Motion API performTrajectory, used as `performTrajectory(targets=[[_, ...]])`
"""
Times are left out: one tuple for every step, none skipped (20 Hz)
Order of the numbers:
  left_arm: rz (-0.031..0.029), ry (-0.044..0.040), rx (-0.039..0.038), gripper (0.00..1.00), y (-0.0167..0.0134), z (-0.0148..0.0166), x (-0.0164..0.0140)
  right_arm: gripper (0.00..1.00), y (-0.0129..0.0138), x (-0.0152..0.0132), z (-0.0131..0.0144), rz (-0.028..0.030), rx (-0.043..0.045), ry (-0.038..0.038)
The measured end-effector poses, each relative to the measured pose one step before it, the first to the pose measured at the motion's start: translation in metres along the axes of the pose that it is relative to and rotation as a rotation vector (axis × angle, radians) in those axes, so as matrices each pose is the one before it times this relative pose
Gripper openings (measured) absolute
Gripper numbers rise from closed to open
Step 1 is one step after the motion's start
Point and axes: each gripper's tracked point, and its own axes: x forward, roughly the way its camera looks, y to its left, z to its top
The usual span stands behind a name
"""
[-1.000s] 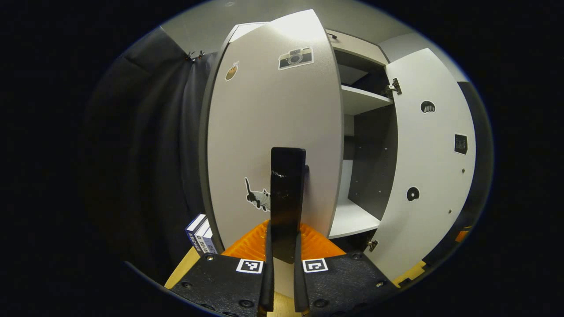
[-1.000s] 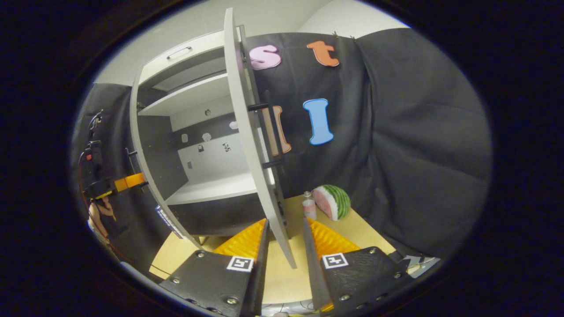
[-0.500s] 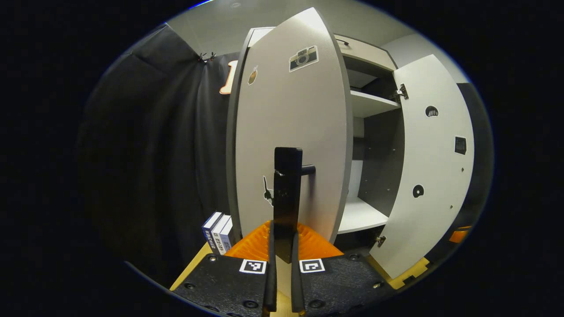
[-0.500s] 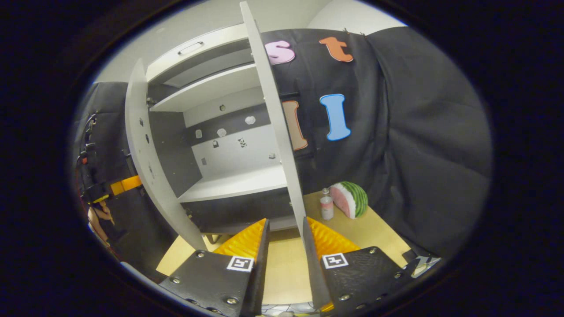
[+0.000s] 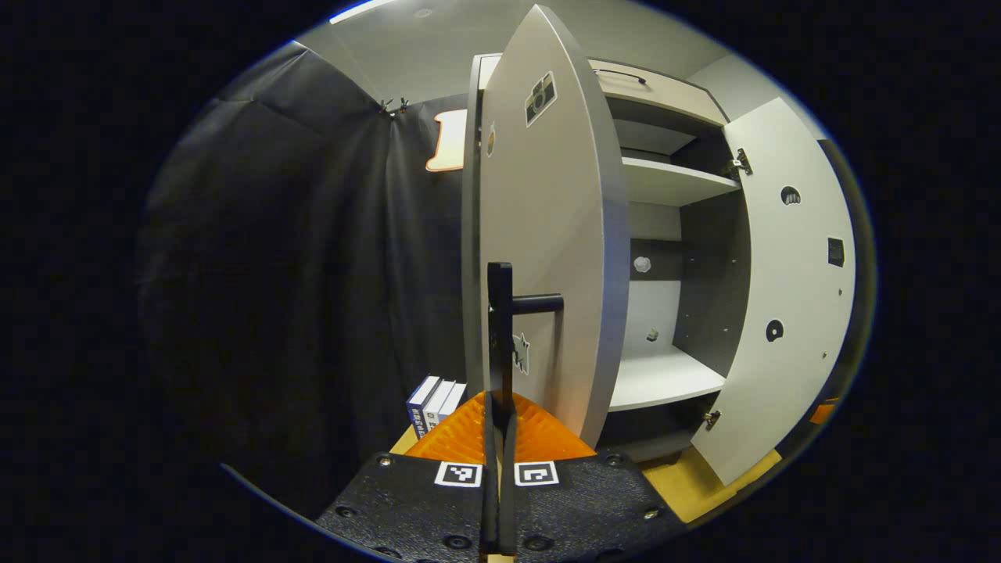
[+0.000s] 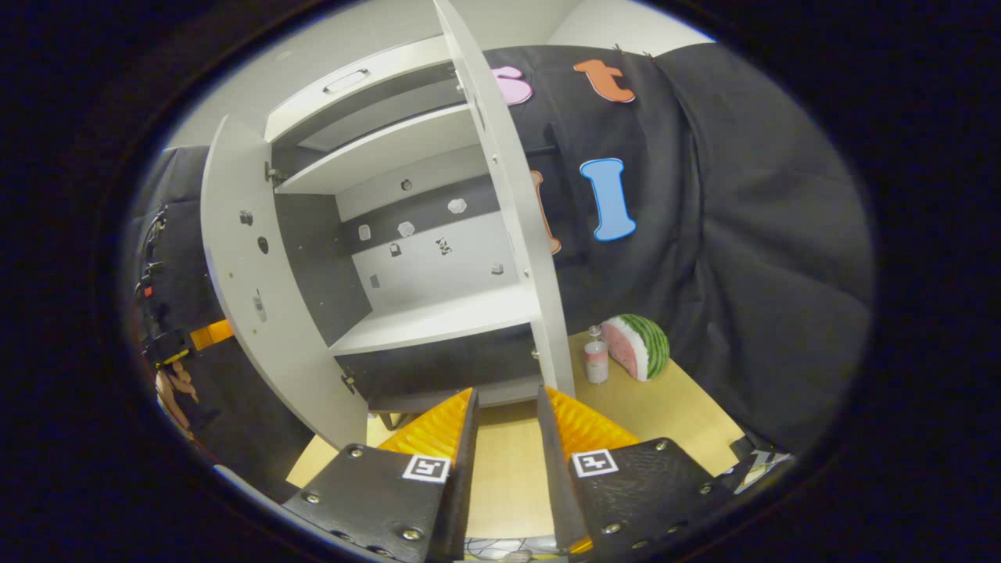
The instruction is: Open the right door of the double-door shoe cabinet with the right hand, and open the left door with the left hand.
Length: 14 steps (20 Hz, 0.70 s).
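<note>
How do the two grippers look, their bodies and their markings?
Both look alike. The left gripper and the right gripper each have a black textured body with screws, two square black-and-white tags, and ribbed orange parts behind two flat fingers.

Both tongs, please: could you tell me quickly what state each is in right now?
Left tongs: closed on the left door handle.
Right tongs: open, holding nothing.

Left hand-held gripper (image 5: 498, 438) closed (right (image 6: 500, 438) parted)

books (image 5: 435, 397) half hidden behind left door (image 5: 547, 234)
</note>
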Motion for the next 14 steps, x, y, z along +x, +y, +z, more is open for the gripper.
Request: performTrajectory(targets=[[0.00796, -0.00109, -0.00359, 0.0, 0.00258, 0.00069, -0.00074, 0.42, 0.00257, 0.00067, -0.00199, 0.0029, -0.00116, 0.00222], [0.00252, 0.00177, -0.00415, 0.01, 0.00102, -0.00067, 0.00021, 0.42, 0.00195, 0.00122, -0.00296, 0.00175, -0.0004, 0.00255], [0.00058, 0.0001, -0.00656, 0.01, 0.00082, -0.0001, -0.00052, 0.42, 0.00195, 0.00112, -0.00145, 0.00337, 0.0016, 0.00332], [0.00143, -0.00042, -0.00635, 0.0, 0.00042, -0.00021, 0.00057, 0.42, -0.0006, 0.00154, -0.00135, 0.00455, 0.00229, 0.00415], [0.00178, -0.00106, 0.00068, 0.0, 0.00103, -0.00013, 0.00001, 0.42, 0.00143, 0.00058, -0.00028, 0.00431, 0.00146, 0.00192], [0.00446, -0.00197, 0.00496, 0.0, 0.00285, 0.00031, 0.00028, 0.42, 0.00131, -0.00012, 0.00046, 0.0046, 0.00068, -0.0001], [0.00637, -0.00123, 0.00677, 0.0, 0.00329, 0.00046, 0.00063, 0.42, 0.00178, 0.00141, 0.00119, 0.00447, 0.00014, -0.00126], [0.00509, -0.00042, 0.00663, 0.0, 0.00291, 0.00055, 0.00057, 0.42, 0.00355, 0.00251, 0.00097, 0.00453, -0.00097, -0.00048], [0.00439, 0.00154, -0.00086, 0.0, 0.00282, -0.00013, -0.00038, 0.42, 0.00303, 0.00182, 0.00007, 0.00332, -0.001, -0.0013], [-0.00962, 0.00174, -0.0191, 0.0, -0.00076, -0.00027, -0.00124, 0.42, 0.00291, 0.00194, -0.00155, 0.00345, -0.00006, 0.00033], [-0.00374, -0.0043, -0.02015, 0.0, -0.00528, -0.00027, 0.00048, 0.42, 0.00204, 0.00233, -0.0005, 0.00384, 0.00163, 0.00303], [-0.00614, 0.0069, 0.00296, 0.01, -0.00368, -0.00142, 0.00083, 0.42, 0.00122, 0.00219, -0.00108, 0.00468, 0.00251, 0.00435], [-0.00123, -0.00775, 0.01296, 0.0, 0.00316, 0.00067, 0.00002, 0.42, 0.00259, 0.00108, -0.0002, 0.00411, 0.00229, 0.00303], [-0.00328, -0.00137, 0.00184, 0.0, 0.00383, -0.00009, 0.00159, 0.42, 0.00289, 0.00172, -0.0007, 0.0039, 0.0025, 0.00418]])
